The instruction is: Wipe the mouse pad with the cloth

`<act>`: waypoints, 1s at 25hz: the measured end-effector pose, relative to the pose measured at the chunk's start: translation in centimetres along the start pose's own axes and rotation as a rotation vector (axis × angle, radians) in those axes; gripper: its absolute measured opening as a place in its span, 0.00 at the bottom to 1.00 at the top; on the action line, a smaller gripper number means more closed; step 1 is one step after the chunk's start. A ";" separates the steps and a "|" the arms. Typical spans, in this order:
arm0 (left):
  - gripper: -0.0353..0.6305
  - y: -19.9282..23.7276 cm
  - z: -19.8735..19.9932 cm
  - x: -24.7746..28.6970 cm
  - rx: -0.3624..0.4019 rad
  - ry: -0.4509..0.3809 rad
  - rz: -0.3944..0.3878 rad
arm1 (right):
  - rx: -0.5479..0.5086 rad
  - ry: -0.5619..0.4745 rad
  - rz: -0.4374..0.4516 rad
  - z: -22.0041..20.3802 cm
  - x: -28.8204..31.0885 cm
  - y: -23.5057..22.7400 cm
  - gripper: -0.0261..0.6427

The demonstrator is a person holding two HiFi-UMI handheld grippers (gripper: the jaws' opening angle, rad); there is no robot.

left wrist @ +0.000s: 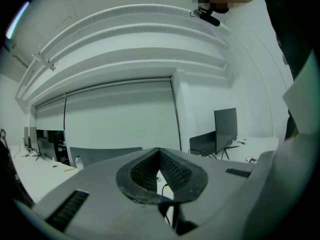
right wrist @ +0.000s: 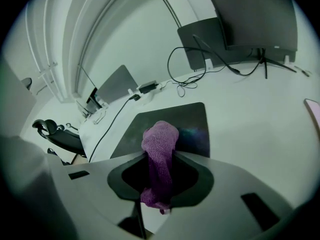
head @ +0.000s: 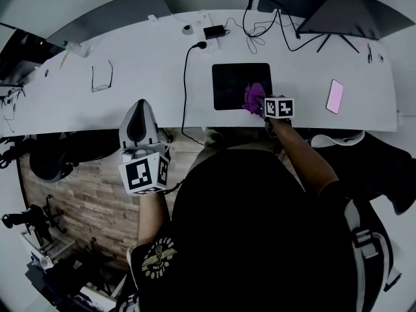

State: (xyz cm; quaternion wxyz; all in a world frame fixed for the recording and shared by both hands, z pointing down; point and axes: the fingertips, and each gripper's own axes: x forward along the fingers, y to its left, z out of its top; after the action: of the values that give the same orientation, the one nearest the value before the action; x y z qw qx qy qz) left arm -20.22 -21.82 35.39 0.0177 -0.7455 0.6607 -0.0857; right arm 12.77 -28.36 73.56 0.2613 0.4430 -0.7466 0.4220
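Observation:
A black mouse pad (head: 231, 83) lies on the white desk. My right gripper (head: 259, 106) is shut on a purple cloth (head: 253, 96), which rests at the pad's near right corner. In the right gripper view the purple cloth (right wrist: 159, 149) sticks out from between the closed jaws over the mouse pad (right wrist: 195, 119). My left gripper (head: 140, 132) hangs off the desk's near edge at the left, pointing upward. Seen from the left gripper view, the left gripper (left wrist: 159, 164) is shut with nothing in it.
A black cable (head: 186, 77) runs across the desk to a charger left of the pad. A pink phone (head: 335, 96) lies to the right, glasses (head: 101, 77) to the left. Monitors (head: 344, 12) stand at the back. A chair (head: 45, 161) is under the desk at the left.

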 end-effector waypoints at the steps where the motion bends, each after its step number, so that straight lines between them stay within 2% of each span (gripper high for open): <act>1: 0.06 -0.4 0.0 0.1 0.000 -0.002 -0.007 | 0.004 -0.005 -0.014 0.0 -0.3 -0.8 0.18; 7: 0.06 -3.0 0.3 0.4 0.000 -0.011 -0.037 | -0.013 -0.013 -0.101 -0.8 -2.7 -4.9 0.18; 9: 0.06 -3.7 0.5 0.7 -0.009 -0.016 -0.041 | -0.035 -0.055 -0.091 -0.4 -4.3 -5.4 0.18; 13: 0.06 -4.8 1.0 0.9 -0.018 -0.032 -0.035 | -0.176 -0.246 0.025 2.6 -8.9 -2.9 0.18; 16: 0.06 -5.8 1.5 1.0 -0.013 -0.047 -0.033 | -0.274 -0.403 0.076 5.4 -14.3 -0.5 0.18; 20: 0.06 -6.7 2.8 0.9 -0.002 -0.072 -0.031 | -0.385 -0.585 0.107 9.0 -22.0 2.7 0.18; 25: 0.06 -7.6 5.4 0.3 0.017 -0.114 -0.040 | -0.484 -0.759 0.133 12.5 -30.5 6.2 0.18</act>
State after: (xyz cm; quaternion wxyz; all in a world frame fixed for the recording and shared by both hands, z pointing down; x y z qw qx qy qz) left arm -11.90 -21.68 31.13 0.0600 -0.7621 0.6428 -0.0490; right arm 21.44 -24.12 41.40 0.0375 0.4435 -0.8935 0.0591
